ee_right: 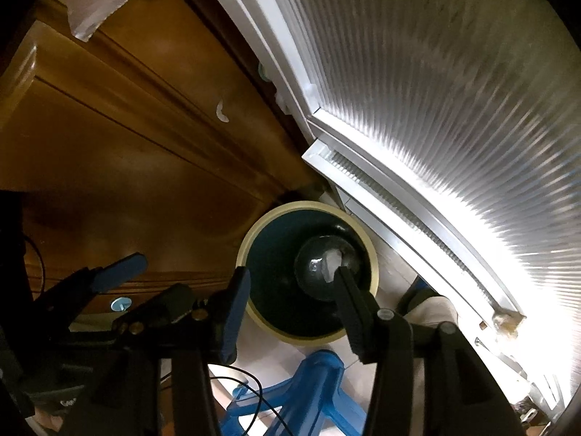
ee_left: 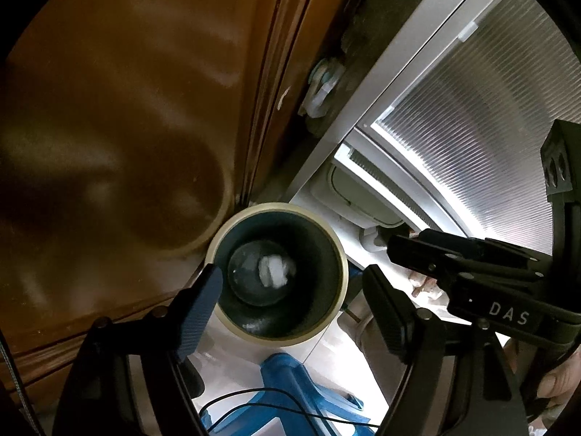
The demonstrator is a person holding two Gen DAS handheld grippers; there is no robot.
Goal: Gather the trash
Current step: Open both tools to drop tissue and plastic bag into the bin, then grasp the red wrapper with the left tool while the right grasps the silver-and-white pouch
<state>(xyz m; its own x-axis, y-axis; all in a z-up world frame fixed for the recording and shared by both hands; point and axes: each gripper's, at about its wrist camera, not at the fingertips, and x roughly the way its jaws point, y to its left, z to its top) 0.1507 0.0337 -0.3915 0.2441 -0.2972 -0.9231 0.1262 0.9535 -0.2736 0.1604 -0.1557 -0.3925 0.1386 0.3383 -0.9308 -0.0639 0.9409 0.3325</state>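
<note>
While both grippers point down, the round bin (ee_left: 277,272) sits right under them, and it is the thing to look from. It has a pale rim and a dark inside. At the bottom of the bin lies a white crumpled bit of trash (ee_left: 274,270), loose and touching no finger.

Over the bin, the left gripper (ee_left: 294,309) has its jaws wide apart with nothing between them. One blue pad is at the bin's rim. The right gripper (ee_right: 290,312) is also apart and holds nothing; its dark finger (ee_right: 350,301) hangs over the bin's middle.

Beside the bin is a brown wooden cabinet (ee_left: 127,109). On the bin's other side is a white ribbed door (ee_right: 454,109). Below the bin is a blue plastic stool (ee_left: 290,392).
</note>
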